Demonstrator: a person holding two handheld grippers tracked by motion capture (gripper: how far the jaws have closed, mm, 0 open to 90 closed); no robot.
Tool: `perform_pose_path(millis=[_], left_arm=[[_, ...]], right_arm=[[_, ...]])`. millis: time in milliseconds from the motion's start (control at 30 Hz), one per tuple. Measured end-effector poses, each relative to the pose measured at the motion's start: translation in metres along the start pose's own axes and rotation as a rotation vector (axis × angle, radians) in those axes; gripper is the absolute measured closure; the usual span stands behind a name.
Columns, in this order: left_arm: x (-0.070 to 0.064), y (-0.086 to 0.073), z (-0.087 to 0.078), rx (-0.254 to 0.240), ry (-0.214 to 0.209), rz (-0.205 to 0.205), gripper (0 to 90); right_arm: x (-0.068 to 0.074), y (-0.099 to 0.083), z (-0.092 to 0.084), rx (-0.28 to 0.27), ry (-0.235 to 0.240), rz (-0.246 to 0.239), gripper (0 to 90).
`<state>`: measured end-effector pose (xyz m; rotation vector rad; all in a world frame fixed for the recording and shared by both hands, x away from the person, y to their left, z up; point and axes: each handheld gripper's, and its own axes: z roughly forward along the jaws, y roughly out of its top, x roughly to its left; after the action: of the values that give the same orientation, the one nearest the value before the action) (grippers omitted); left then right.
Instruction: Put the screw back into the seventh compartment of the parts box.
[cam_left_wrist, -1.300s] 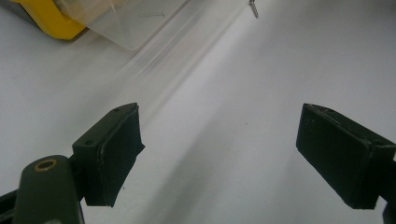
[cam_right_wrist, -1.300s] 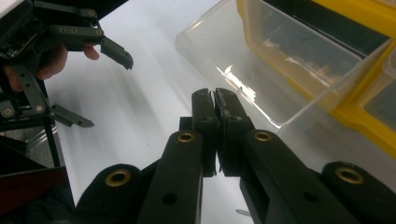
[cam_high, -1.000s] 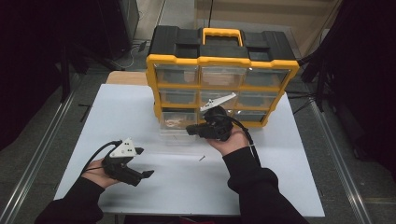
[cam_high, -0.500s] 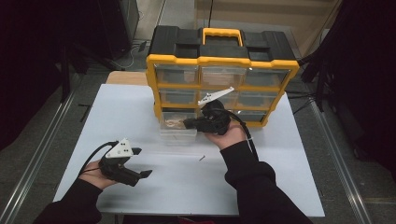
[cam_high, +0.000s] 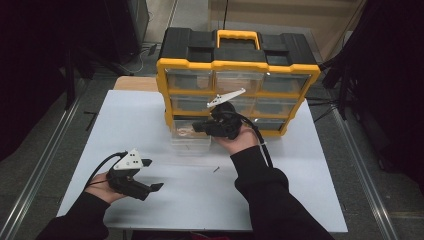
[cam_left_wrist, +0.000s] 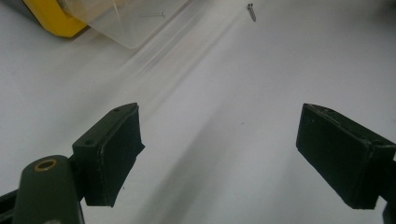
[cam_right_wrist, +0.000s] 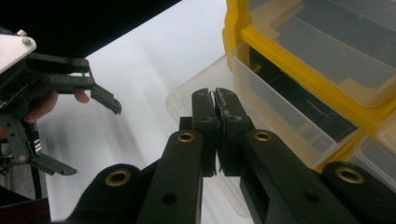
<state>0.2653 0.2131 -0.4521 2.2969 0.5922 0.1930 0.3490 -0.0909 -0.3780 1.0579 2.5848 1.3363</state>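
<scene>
Left gripper (cam_high: 150, 176) rests low on the white desk (cam_high: 300, 200) near the front edge, fingers spread wide, grasping nothing. A small loose screw (cam_high: 216, 169) lies on the desk between both hands, nearer the right, long axis slanted. Farther back, right gripper (cam_right_wrist: 215, 105) has fingers clenched together with nothing visible between, over the pulled-out clear drawer (cam_high: 190, 142) of the yellow organizer (cam_high: 165, 80); no readable labels.

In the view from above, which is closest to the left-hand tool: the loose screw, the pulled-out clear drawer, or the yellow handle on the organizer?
From the left tool:
1. Loose screw, on the table to its right.
2. Clear drawer, pulled out at the organizer's foot.
3. Yellow handle, on top, at the far side.
</scene>
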Motion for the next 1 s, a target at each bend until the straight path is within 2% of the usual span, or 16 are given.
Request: perform_pose_path(millis=[633,700,800,833,1000], left_arm=[[0.000,0.000,-0.001,-0.005,-0.003,-0.003,14.0],[0.000,0.000,-0.002,0.010,-0.001,-0.003,14.0],[0.000,0.000,-0.002,0.017,-0.002,0.000,14.0],[0.000,0.000,-0.001,-0.007,-0.009,-0.003,14.0],[0.000,0.000,-0.001,-0.009,-0.012,-0.002,14.0]], right_arm=[[-0.007,0.000,0.026,0.005,-0.070,-0.013,89.2],[-0.007,-0.001,0.029,0.003,-0.079,-0.016,89.2],[-0.009,-0.002,0.033,-0.001,-0.077,-0.007,89.1],[-0.009,-0.002,0.034,-0.001,-0.077,-0.007,89.0],[-0.012,-0.005,0.039,0.000,-0.079,0.003,89.0]])
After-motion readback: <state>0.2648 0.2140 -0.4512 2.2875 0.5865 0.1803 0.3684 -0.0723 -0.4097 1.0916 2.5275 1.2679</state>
